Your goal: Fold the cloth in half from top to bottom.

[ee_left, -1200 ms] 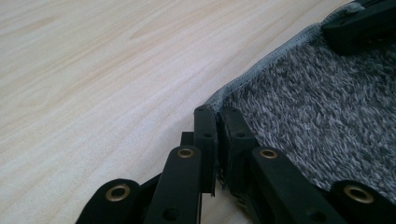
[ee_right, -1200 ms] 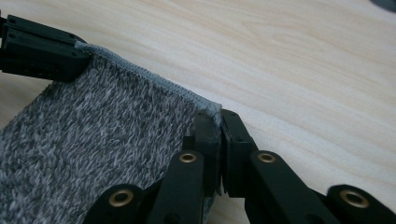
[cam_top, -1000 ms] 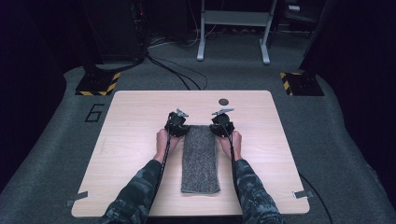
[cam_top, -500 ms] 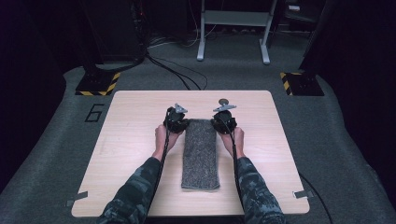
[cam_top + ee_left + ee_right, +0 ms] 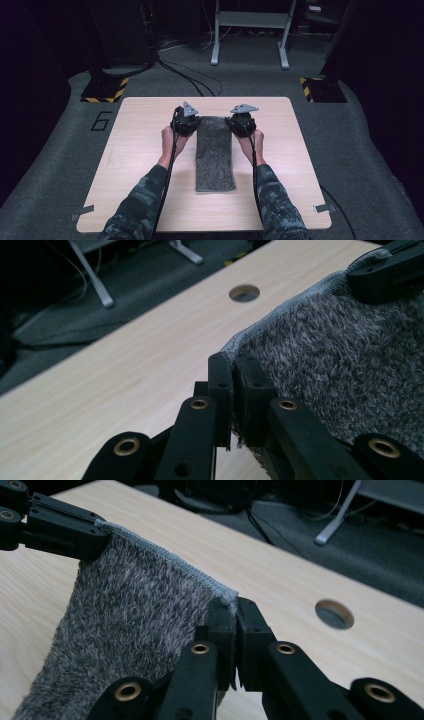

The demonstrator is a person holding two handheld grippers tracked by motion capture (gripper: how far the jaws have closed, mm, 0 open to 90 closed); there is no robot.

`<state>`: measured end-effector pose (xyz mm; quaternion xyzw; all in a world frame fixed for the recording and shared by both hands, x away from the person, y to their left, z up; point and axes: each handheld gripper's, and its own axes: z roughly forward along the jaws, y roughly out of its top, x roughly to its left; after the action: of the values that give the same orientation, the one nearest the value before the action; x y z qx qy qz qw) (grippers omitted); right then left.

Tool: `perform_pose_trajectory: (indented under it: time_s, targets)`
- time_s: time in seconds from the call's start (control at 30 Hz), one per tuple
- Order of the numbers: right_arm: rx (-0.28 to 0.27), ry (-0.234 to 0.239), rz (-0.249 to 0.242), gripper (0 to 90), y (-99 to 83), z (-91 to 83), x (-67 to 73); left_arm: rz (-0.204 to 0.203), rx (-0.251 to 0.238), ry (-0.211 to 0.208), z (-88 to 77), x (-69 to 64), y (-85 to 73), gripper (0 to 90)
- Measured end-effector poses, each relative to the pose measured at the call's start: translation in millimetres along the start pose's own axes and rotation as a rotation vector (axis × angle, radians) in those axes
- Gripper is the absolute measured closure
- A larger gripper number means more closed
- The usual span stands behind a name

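Observation:
A grey fuzzy towel (image 5: 215, 152) lies lengthwise in the middle of the wooden table (image 5: 135, 165), its far end lifted off the surface. My left gripper (image 5: 194, 123) is shut on the towel's far left corner (image 5: 235, 347), and the black pads pinch the stitched hem. My right gripper (image 5: 234, 123) is shut on the far right corner (image 5: 226, 596). In the left gripper view the right gripper's jaw (image 5: 387, 272) shows at the top right, clamped on the other corner. In the right gripper view the left gripper's jaw (image 5: 55, 525) holds the hem at the upper left.
A round hole (image 5: 244, 292) goes through the table beyond the towel's far edge, also seen as a hole (image 5: 334, 613) in the right gripper view. Past the table stand a metal frame (image 5: 250, 35), floor cables (image 5: 185, 75) and striped black-and-yellow bases (image 5: 105, 90).
Both grippers have risen with the towel's far corners, lifting that end off the table. The towel's near end has slid a little away from the front edge.

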<state>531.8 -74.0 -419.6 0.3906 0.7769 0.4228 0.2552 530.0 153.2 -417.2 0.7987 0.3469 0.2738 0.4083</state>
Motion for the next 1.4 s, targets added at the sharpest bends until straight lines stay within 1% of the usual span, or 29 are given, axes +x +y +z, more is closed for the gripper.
perform_pose_trajectory:
  time_s: [0.07,0.1,0.13,0.17,0.23,0.27,0.3,0.33,0.37,0.4,0.5,0.53,0.63,0.7,0.77,0.8,0.87,0.9,0.93,0.97,1.03,1.1,1.13,1.17,1.2,1.23,1.27,1.4]
  targets:
    - [-0.022,-0.001,-0.003,86.9,3.5,-3.5,-1.7,0.000,-0.011,-0.002,-2.9,-0.1,2.2,85.6]
    - [-0.032,-0.002,-0.005,86.9,4.5,-5.2,-2.7,0.006,-0.007,-0.002,-4.5,-0.3,2.7,85.5]
    - [-0.036,0.001,0.000,86.8,4.5,-6.7,-2.7,-0.001,-0.016,-0.002,-4.7,-2.0,2.5,85.5]
    - [-0.039,0.001,0.003,86.8,4.0,-8.2,-1.9,0.008,-0.010,-0.007,-6.6,-2.8,2.5,85.5]
    - [-0.047,0.007,0.002,86.7,0.9,-12.3,0.3,0.011,-0.019,-0.011,-9.1,-6.8,0.6,85.5]
    - [-0.051,0.009,-0.003,86.7,-1.5,-14.7,1.7,0.005,-0.022,-0.020,-10.5,-8.8,-0.8,85.5]
    - [-0.057,0.012,-0.004,86.7,-4.0,-17.0,2.8,0.015,-0.019,-0.020,-12.2,-10.5,-2.0,85.4]
    - [-0.057,0.018,-0.003,86.6,-6.7,-19.2,3.4,0.015,-0.026,-0.023,-13.2,-12.5,-3.8,85.4]
    - [-0.061,0.019,0.004,86.6,-9.4,-21.6,4.6,0.017,-0.020,-0.034,-14.4,-14.1,-5.2,85.4]
    - [-0.065,0.023,-0.007,86.5,-11.7,-23.6,5.0,0.021,-0.018,-0.038,-15.6,-15.8,-6.7,85.3]
    - [-0.062,0.035,-0.003,86.4,-17.8,-29.0,8.0,0.027,-0.026,-0.041,-18.7,-18.9,-11.2,84.9]
    - [-0.063,0.036,-0.010,86.4,-19.6,-30.7,8.6,0.032,-0.018,-0.048,-19.9,-18.7,-11.9,84.8]
    - [-0.065,0.040,-0.015,86.3,-23.5,-34.0,11.9,0.024,-0.022,-0.053,-21.0,-19.8,-14.4,84.6]
    - [-0.064,0.042,-0.021,86.3,-25.6,-36.5,14.0,0.026,-0.022,-0.053,-21.5,-20.2,-15.4,84.4]
    - [-0.067,0.048,-0.015,86.2,-27.1,-38.9,15.3,0.030,-0.022,-0.059,-24.0,-20.9,-15.8,84.1]
    - [-0.072,0.046,-0.019,86.2,-28.0,-40.2,15.6,0.027,-0.028,-0.062,-25.5,-22.7,-16.3,84.1]
    - [-0.072,0.049,-0.021,86.2,-30.3,-42.6,17.0,0.035,-0.023,-0.067,-28.7,-26.1,-18.4,83.9]
    - [-0.074,0.050,-0.017,86.1,-32.0,-44.0,18.3,0.038,-0.022,-0.068,-29.8,-28.2,-20.2,83.8]
    - [-0.073,0.053,-0.024,86.1,-33.8,-44.9,19.1,0.043,-0.020,-0.068,-30.7,-29.9,-22.5,83.6]
    - [-0.069,0.055,-0.017,86.1,-36.0,-46.0,20.8,0.042,-0.015,-0.075,-31.4,-31.5,-25.0,83.4]
    - [-0.068,0.058,-0.032,86.0,-40.6,-47.5,23.0,0.049,-0.004,-0.077,-32.7,-34.4,-30.7,83.0]
    - [-0.064,0.064,-0.030,85.9,-44.7,-48.7,26.1,0.046,0.006,-0.082,-33.1,-36.1,-36.0,82.8]
    - [-0.058,0.067,-0.037,85.8,-47.1,-49.0,27.6,0.049,0.009,-0.082,-33.6,-36.7,-38.3,82.5]
    - [-0.057,0.072,-0.038,85.8,-48.9,-49.5,28.9,0.043,0.010,-0.087,-34.2,-37.1,-40.3,82.5]
    - [-0.056,0.073,-0.041,85.8,-50.7,-50.2,30.0,0.041,0.005,-0.081,-34.6,-38.3,-42.3,82.3]
    - [-0.058,0.074,-0.040,85.7,-52.2,-50.5,30.9,0.047,0.010,-0.085,-35.7,-38.8,-43.4,82.3]
    - [-0.051,0.077,-0.037,85.7,-53.9,-51.4,32.1,0.044,0.009,-0.093,-36.5,-40.0,-45.0,82.2]
    - [-0.046,0.084,-0.049,85.6,-61.3,-54.5,36.3,0.051,0.009,-0.095,-39.2,-45.2,-52.3,81.8]
